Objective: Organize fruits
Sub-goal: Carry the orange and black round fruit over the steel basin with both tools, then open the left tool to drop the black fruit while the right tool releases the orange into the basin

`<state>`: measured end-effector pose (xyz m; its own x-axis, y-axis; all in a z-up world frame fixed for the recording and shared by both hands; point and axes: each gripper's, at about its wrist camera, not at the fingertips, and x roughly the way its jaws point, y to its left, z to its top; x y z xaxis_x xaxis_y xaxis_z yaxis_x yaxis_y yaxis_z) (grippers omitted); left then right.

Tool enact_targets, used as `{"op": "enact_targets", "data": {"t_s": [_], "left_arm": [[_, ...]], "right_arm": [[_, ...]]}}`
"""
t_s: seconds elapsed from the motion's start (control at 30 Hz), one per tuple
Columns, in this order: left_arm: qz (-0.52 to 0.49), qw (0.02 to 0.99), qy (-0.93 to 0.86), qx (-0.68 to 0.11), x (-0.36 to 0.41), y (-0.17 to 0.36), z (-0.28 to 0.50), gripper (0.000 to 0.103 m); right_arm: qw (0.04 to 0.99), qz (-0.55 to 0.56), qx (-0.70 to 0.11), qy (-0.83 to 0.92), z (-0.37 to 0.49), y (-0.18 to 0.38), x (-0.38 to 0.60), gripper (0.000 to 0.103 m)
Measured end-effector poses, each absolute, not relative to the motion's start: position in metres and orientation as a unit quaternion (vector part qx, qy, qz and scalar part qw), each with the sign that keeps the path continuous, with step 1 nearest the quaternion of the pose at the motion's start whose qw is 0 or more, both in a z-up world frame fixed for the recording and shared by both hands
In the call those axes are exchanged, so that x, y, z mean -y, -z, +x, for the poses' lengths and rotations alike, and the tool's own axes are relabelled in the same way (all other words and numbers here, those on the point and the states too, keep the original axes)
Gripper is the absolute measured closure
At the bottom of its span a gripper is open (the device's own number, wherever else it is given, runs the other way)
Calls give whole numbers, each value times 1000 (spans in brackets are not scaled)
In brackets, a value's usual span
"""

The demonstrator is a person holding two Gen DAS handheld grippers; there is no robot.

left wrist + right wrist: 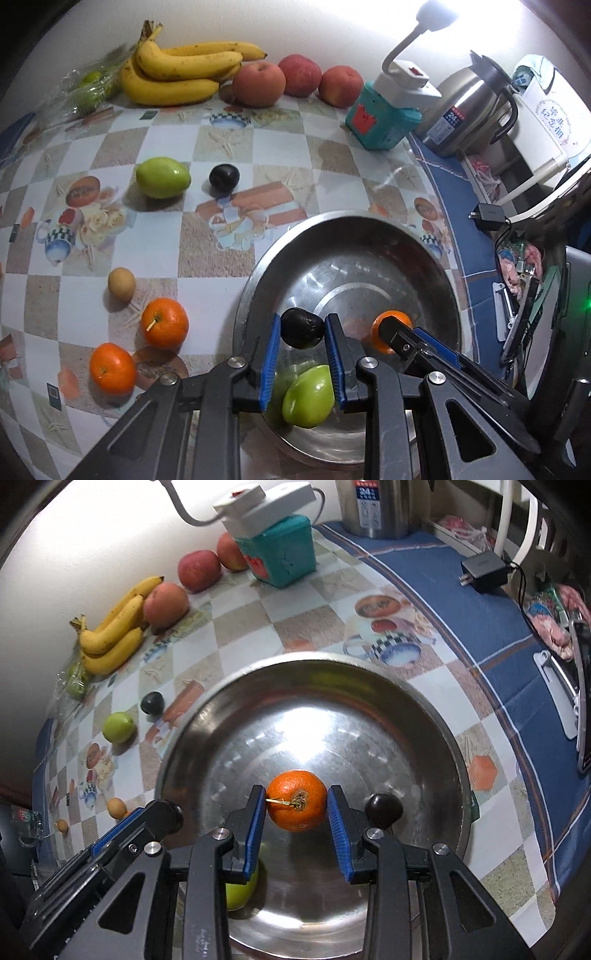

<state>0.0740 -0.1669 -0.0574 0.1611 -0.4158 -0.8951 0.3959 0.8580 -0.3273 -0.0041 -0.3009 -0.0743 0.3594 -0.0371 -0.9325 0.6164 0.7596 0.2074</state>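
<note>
My left gripper (303, 321) is shut on a dark fruit (302, 329) and hangs over a steel bowl (351, 216). Below it a green fruit (309, 397) lies in the bowl. My right gripper (296, 794) is shut on an orange (297, 801) over the same bowl (314, 658), beside a dark plum (383, 808) resting inside. Loose on the tablecloth are a green fruit (162, 177), a dark plum (224, 176), a small tan fruit (122, 284) and two oranges (165, 323) (112, 368).
Bananas (177, 70), three apples (258, 83) and a bag of green fruit (88, 88) line the wall. A teal box (380, 118) with a white lamp, a steel kettle (465, 110) and a black charger (487, 214) stand to the right.
</note>
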Motion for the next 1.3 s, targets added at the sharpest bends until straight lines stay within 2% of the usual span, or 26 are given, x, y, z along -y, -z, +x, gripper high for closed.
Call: {"op": "enact_targets", "data": {"t_s": [0.3,0.97,1.13,1.3], "left_arm": [[-13,749,263,-608,167,70,73,76],[-39,737,269,-618,160,68,76,74],[-46,736,271,-619,158,67,77,67],[-53,737,268,-619,156,65,78,66]], "right_arm": [[762,285,-540,214,-6,88,303,67],[768,280,-530,227,-8,77,304,64],[771,278,-527,227,-8,74,304,64],[773,274,-524,230,-9,72,304,64]]}}
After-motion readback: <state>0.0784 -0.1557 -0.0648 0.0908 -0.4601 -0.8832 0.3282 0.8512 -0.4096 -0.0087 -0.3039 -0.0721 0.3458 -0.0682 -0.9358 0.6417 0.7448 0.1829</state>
